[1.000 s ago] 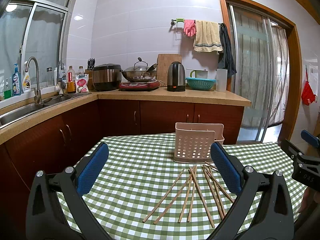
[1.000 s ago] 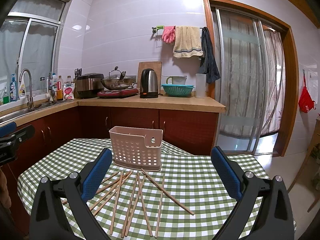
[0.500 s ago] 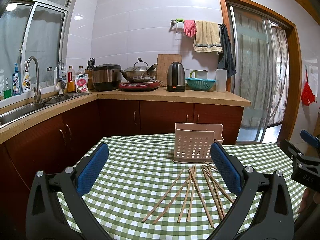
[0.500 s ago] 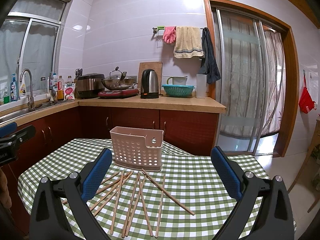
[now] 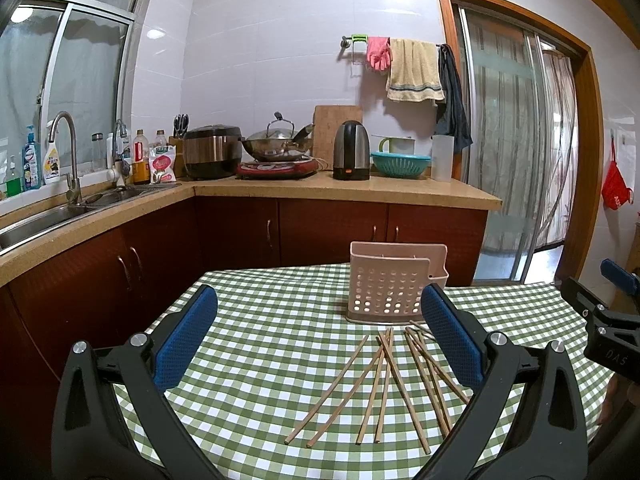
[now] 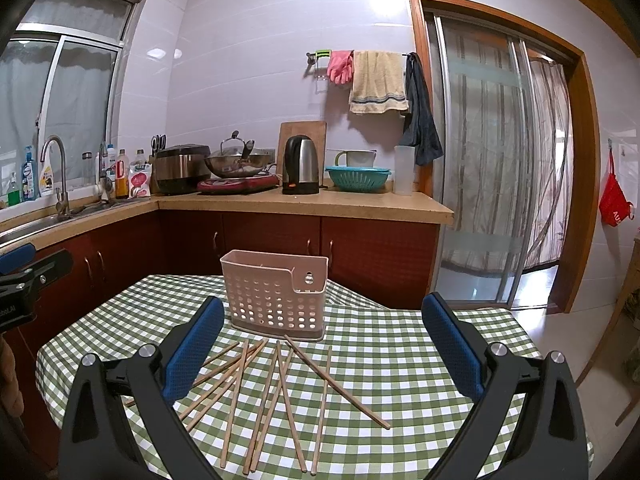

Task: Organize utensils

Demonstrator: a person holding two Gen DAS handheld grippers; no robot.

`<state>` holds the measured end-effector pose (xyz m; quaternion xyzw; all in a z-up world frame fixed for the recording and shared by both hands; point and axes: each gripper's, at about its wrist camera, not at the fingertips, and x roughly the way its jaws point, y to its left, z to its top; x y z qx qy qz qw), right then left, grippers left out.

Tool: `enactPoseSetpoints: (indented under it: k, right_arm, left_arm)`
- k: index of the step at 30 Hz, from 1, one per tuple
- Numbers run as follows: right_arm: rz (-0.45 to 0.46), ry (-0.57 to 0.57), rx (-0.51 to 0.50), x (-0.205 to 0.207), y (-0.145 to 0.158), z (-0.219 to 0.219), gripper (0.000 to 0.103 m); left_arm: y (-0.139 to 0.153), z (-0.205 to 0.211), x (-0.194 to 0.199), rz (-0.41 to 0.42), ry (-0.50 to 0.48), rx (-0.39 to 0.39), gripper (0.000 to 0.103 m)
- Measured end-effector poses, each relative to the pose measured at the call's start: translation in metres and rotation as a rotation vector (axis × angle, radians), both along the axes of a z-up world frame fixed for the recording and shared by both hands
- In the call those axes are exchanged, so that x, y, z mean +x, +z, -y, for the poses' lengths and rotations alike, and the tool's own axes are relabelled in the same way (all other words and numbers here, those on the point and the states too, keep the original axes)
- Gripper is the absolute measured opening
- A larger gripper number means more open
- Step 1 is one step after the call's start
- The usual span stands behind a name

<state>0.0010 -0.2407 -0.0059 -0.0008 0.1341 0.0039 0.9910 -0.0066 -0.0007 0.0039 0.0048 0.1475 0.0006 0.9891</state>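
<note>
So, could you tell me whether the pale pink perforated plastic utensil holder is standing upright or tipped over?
Upright: the pale pink perforated plastic utensil holder sits flat-based on the green checked tablecloth, open rim facing up.

White glossy tiles are seen on the walls, with a bright glare high on the far wall. A window with sliding panes is set in the left wall above a steel sink and a curved tap. An L-shaped counter on dark red cabinets is run along the left and far walls. A rail with a pink glove, a beige towel and a dark cloth is fixed on the far wall. A wood-framed sliding glass door with curtains is placed at the right. The near desk is covered by a green checked cloth.
</note>
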Motion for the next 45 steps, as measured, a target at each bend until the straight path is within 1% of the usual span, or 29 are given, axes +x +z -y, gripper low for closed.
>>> enactPoseSetpoints:
  k: [4,7,9,16,20,24,26,28,31,32,36,38,39,41,42,43,44,45]
  right_arm:
    - [-0.025,0.002,0.004,0.007,-0.011,0.005,0.096]
    - [-0.062,0.01,0.011,0.015,-0.026,0.008,0.096]
    - [-0.09,0.011,0.013,0.021,-0.036,0.01,0.096]
    - [-0.19,0.02,0.028,0.043,-0.069,0.011,0.096]
    - [-0.226,0.03,0.032,0.053,-0.085,0.01,0.096]
    - [-0.258,0.034,0.035,0.062,-0.103,0.01,0.096]
    - [-0.285,0.035,0.04,0.066,-0.112,0.011,0.096]
    - [-0.307,0.035,0.047,0.07,-0.119,0.012,0.096]
    - [-0.329,0.033,0.058,0.074,-0.128,0.016,0.096]
    - [-0.335,0.033,0.06,0.075,-0.129,0.017,0.096]
    - [-0.357,0.036,0.069,0.08,-0.137,0.019,0.096]
    - [-0.364,0.037,0.068,0.082,-0.139,0.018,0.096]
    - [-0.366,0.037,0.068,0.083,-0.14,0.019,0.096]
    - [-0.369,0.037,0.072,0.084,-0.141,0.02,0.096]
    - [-0.369,0.035,0.073,0.084,-0.141,0.021,0.096]
    - [-0.368,0.033,0.074,0.084,-0.141,0.022,0.096]
    - [-0.368,0.031,0.075,0.085,-0.141,0.023,0.096]
    - [-0.369,0.03,0.076,0.085,-0.142,0.025,0.096]
  left_arm:
    - [-0.011,-0.003,0.009,-0.051,0.002,-0.002,0.099]
    - [-0.027,-0.008,0.024,-0.121,-0.011,-0.005,0.099]
    - [-0.041,-0.013,0.035,-0.161,-0.013,0.002,0.099]
    - [-0.103,-0.028,0.063,-0.294,-0.014,0.07,0.099]
    - [-0.129,-0.035,0.073,-0.346,-0.015,0.094,0.099]
    - [-0.15,-0.037,0.079,-0.384,-0.024,0.101,0.097]
    - [-0.158,-0.038,0.082,-0.406,-0.031,0.102,0.087]
    - [-0.167,-0.039,0.085,-0.437,-0.04,0.097,0.08]
    - [-0.177,-0.041,0.089,-0.468,-0.051,0.08,0.074]
    - [-0.18,-0.041,0.09,-0.479,-0.056,0.074,0.07]
    - [-0.184,-0.043,0.093,-0.507,-0.085,0.045,0.059]
    - [-0.187,-0.042,0.095,-0.529,-0.1,0.036,0.049]
    - [-0.189,-0.041,0.096,-0.545,-0.103,0.036,0.046]
    - [-0.189,-0.039,0.094,-0.549,-0.118,0.033,0.038]
    - [-0.189,-0.037,0.094,-0.55,-0.125,0.041,0.035]
    - [-0.188,-0.035,0.092,-0.546,-0.13,0.056,0.03]
    - [-0.188,-0.032,0.091,-0.543,-0.135,0.068,0.023]
    - [-0.187,-0.031,0.09,-0.542,-0.156,0.062,0.017]
